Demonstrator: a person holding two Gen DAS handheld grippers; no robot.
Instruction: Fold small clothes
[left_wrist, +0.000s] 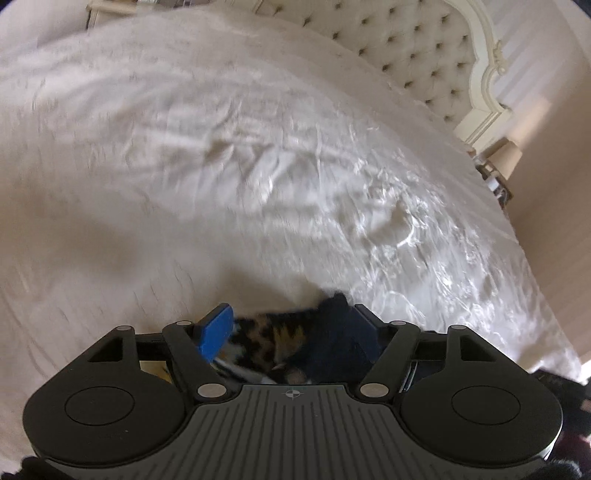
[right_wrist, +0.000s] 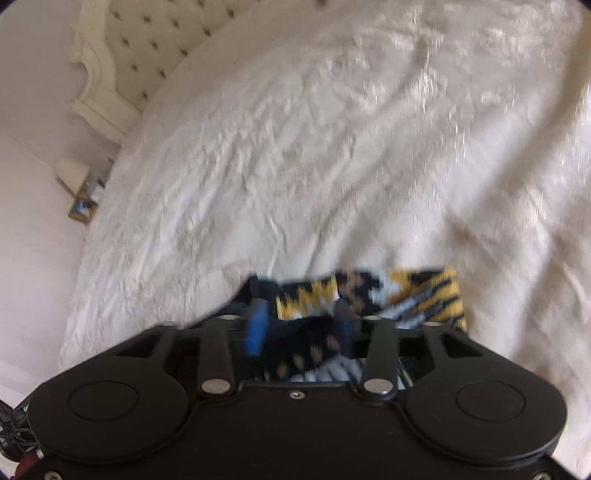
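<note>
— Left gripper (left_wrist: 291, 328): clamped on sock (left_wrist: 295, 343), dark end. Right gripper (right_wrist: 301, 321): pinching same sock (right_wrist: 369, 295), patterned length trailing right.
— Location? Progress?
— Held above bed (left_wrist: 258, 166). No fold visible; folding and laying down outstanding.

Navy, yellow and white patterned sock (right_wrist: 402, 291) against a creamy white bedspread (right_wrist: 332, 147).

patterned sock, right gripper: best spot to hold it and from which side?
Judging from this blurred frame, grip the dark navy end of the patterned sock, where the right gripper already has cloth between its fingers. Come from the near side, along the bed cover. The yellow-striped part trails off to the right, so an end grip leaves the length free to fold.
</note>
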